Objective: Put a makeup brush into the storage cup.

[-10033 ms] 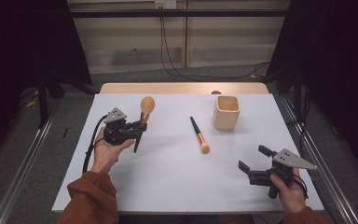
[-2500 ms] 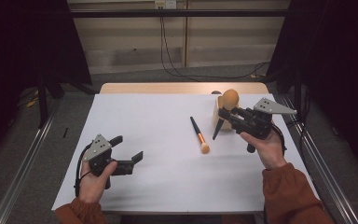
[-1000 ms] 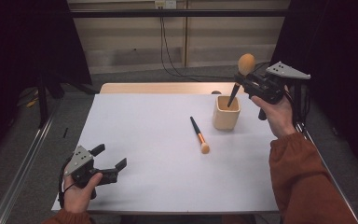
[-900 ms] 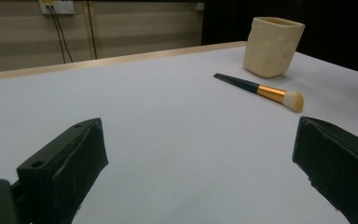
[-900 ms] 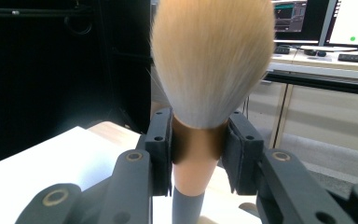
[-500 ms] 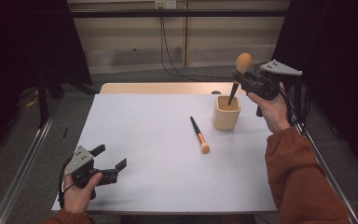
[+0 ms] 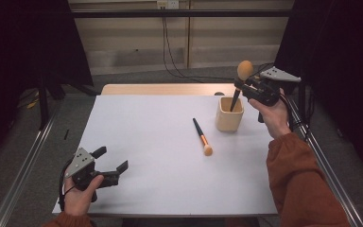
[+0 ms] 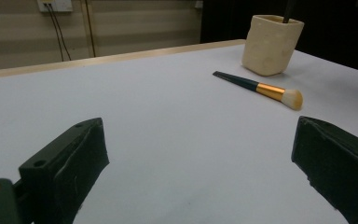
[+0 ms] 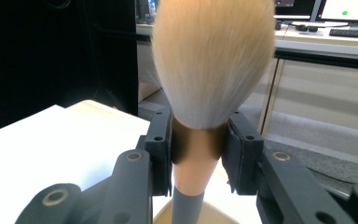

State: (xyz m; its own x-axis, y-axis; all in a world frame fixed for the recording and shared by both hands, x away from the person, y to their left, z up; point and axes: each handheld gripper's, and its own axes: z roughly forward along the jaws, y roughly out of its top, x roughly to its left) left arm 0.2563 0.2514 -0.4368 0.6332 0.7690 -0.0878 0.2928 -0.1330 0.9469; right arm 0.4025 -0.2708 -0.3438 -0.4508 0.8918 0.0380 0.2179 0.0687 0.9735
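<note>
White table (image 7: 160, 179): my right gripper (image 7: 244, 88) pinches the big brush (image 7: 244, 70), handle tip inside the cup (image 7: 229, 114), unreleased; small brush (image 7: 201, 137) remains; left gripper (image 7: 115, 169) spread, idle.

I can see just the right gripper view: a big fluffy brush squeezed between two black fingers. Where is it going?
Observer: In the high view, the right gripper holds the large makeup brush upright, handle end down inside a cream cup.
Operator: Is anything else on the table?
Observer: Yes, a smaller makeup brush lies flat on the white table, just left of the cup.
Operator: And the other hand?
Observer: The left gripper sits near the table's front left corner, fingers wide open, holding nothing.
</note>
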